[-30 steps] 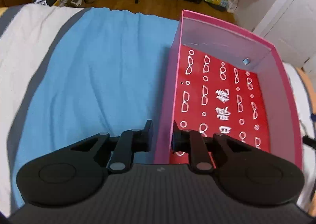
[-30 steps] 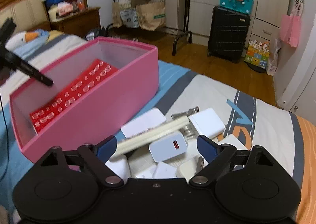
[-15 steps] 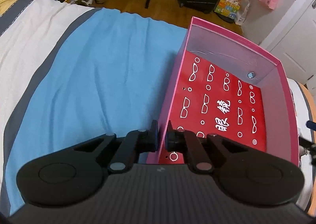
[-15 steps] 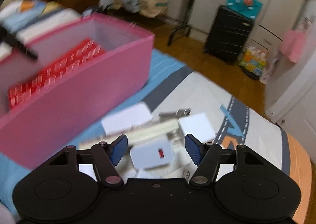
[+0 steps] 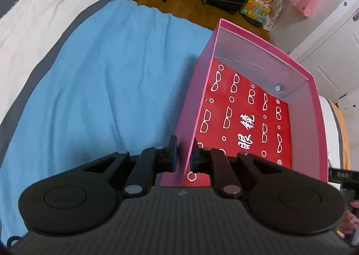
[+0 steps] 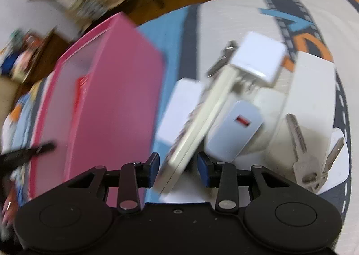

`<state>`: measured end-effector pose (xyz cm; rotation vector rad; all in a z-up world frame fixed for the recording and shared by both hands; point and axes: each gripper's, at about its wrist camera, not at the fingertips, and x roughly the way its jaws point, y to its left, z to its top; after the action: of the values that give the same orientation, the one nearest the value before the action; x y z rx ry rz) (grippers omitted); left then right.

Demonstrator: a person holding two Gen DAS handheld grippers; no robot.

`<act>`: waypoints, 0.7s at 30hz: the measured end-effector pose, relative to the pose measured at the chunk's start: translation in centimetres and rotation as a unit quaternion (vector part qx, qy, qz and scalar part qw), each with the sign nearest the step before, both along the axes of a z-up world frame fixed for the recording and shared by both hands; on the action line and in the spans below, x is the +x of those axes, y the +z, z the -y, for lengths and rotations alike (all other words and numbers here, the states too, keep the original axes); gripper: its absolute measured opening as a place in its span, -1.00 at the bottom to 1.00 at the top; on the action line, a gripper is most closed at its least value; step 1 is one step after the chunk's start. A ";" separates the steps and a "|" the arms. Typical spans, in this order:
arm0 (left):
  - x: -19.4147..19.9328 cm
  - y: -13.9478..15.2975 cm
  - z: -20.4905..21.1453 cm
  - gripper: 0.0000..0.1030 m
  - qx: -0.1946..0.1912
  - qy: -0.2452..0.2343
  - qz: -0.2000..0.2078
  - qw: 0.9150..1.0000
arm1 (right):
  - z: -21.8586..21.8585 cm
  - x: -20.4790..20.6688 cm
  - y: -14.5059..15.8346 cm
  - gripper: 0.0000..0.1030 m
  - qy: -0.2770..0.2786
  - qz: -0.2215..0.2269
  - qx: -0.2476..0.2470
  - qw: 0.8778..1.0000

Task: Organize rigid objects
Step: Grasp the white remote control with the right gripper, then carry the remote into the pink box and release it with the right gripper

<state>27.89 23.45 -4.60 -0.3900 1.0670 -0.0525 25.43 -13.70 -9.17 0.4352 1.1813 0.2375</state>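
Here, left-wrist view: my left gripper [image 5: 183, 154] pinched the pink box [image 5: 313, 106] by its near wall, steadying it on the bed [image 5: 101, 79] for loading. Right-wrist view: my right gripper [image 6: 178, 170], jaws just closing, straddled the cream remote [image 6: 202, 115] atop the chargers [image 6: 235, 129], pads not yet pressing.

The bed [image 5: 94, 79] wears a sheet with a broad blue band edged in grey, white beyond. A pink box [image 5: 298, 70] sits on the blue part. Beside it on the white part lies a heap: white chargers [image 6: 258, 57], a pale blue charger [image 6: 235, 129], a cream slab [image 6: 202, 115], keys [image 6: 298, 133].
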 end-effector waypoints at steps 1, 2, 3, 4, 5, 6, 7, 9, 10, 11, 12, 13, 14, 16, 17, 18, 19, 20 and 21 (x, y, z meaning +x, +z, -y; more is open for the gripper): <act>0.0 0.0 0.1 -0.81 0.001 0.000 0.000 1.000 | -0.1 -0.1 -0.2 -0.18 -0.011 0.002 0.003 1.000; -0.1 0.1 0.2 -0.81 0.005 -0.001 0.001 1.000 | -0.3 -0.3 -0.2 -0.18 -0.016 0.007 0.000 1.000; -0.1 0.1 0.3 -0.81 0.007 0.001 0.002 1.000 | -0.6 -0.5 0.1 -0.26 -0.013 0.014 -0.008 1.000; -0.1 0.1 0.3 -0.81 0.006 0.006 0.002 1.000 | -0.8 -0.7 0.4 -0.45 -0.004 0.023 -0.006 1.000; -0.1 0.1 0.2 -0.81 0.001 0.016 0.001 1.000 | -0.9 -1.0 0.7 -0.46 -0.003 0.028 -0.012 1.000; -0.2 0.0 0.1 -0.81 -0.004 0.023 0.000 1.000 | -1.0 -1.1 1.2 -0.46 -0.006 0.025 -0.012 1.000; -0.2 -0.1 0.0 -0.81 -0.006 0.024 -0.001 1.000 | -0.8 -1.3 1.2 -0.48 -0.010 0.022 -0.004 1.000; -0.2 -0.1 -0.1 -0.80 -0.010 0.025 -0.001 1.000 | -0.1 -1.8 1.3 -0.50 -0.022 0.017 0.024 0.999; -0.2 -0.1 -0.1 -0.80 -0.010 0.024 -0.002 1.000 | 0.3 -2.0 1.4 -0.50 -0.025 0.015 0.036 0.999; -0.2 -0.1 -0.1 -0.79 -0.010 0.024 -0.003 1.000 | 0.9 -1.8 1.5 -0.51 -0.027 0.013 0.045 0.999; -0.2 0.0 -0.1 -0.79 -0.011 0.023 -0.004 1.000 | 1.2 -2.1 1.6 -0.52 -0.031 0.011 0.056 0.998; -0.1 0.0 -0.2 -0.78 -0.013 0.023 -0.006 1.000 | 1.6 -2.2 1.5 -0.53 -0.035 0.008 0.066 0.997; -0.1 0.0 -0.2 -0.77 -0.017 0.023 -0.008 1.000 | 2.0 -2.5 1.4 -0.54 -0.040 0.009 0.074 0.996; 0.0 -0.1 -0.5 -0.75 -0.024 0.022 -0.012 0.999 | 2.5 -2.8 1.6 -0.56 -0.044 0.011 0.091 0.995; 0.0 0.0 -0.6 -0.75 -0.027 0.019 -0.013 0.999 | 2.5 -2.6 1.7 -0.57 -0.046 0.012 0.099 0.994; 0.1 -0.1 -0.7 -0.75 -0.028 0.019 -0.012 0.999 | 2.7 -2.8 1.9 -0.58 -0.049 0.016 0.109 0.993; 0.1 -0.1 -0.7 -0.75 -0.028 0.018 -0.012 0.999 | 2.8 -3.0 2.3 -0.59 -0.052 0.020 0.116 0.992; 0.2 -0.2 -0.7 -0.75 -0.028 0.017 -0.011 0.999 | 2.9 -3.2 2.6 -0.59 -0.054 0.025 0.120 0.991; 0.1 -0.2 -0.7 -0.75 -0.028 0.019 -0.012 0.999 | 2.8 -3.5 3.2 -0.59 -0.058 0.034 0.112 0.991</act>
<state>28.03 24.14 -4.78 -0.4632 1.0823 -0.0444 21.95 -16.46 -6.00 0.6855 1.0632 0.2823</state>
